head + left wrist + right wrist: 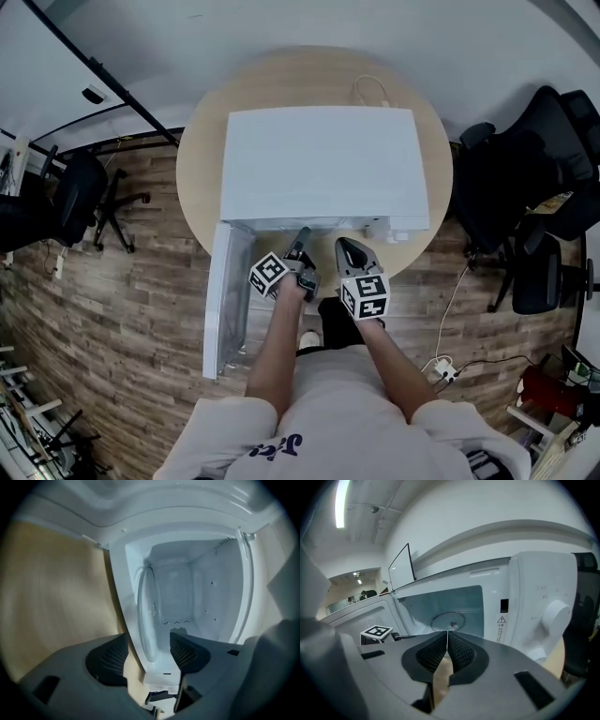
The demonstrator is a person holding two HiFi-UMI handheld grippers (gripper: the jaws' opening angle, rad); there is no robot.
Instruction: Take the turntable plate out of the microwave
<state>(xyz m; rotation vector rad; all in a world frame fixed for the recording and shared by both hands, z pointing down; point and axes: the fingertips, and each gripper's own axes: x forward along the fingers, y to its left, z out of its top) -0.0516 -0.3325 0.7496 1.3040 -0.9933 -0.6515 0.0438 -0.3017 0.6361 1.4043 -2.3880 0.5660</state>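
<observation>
The door (225, 300) is open, but the turntable plate (449, 619) is still inside the microwave (319, 159). My left gripper (149, 651) is spread wide at its rim, nothing grabbed yet; right gripper (448, 641) is clenched empty.

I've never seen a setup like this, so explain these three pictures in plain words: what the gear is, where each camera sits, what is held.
There is no robot here: a person holds a tool with tongs in each hand. The wide picture comes from a camera on the person's head, looking down at a white microwave on a round wooden table, its door swung open. The other two come from cameras riding on the tools. The left tongs stand open at the oven's mouth, gripping nothing. The right tongs are shut and empty. The glass turntable plate lies inside the oven, not yet gripped.
</observation>
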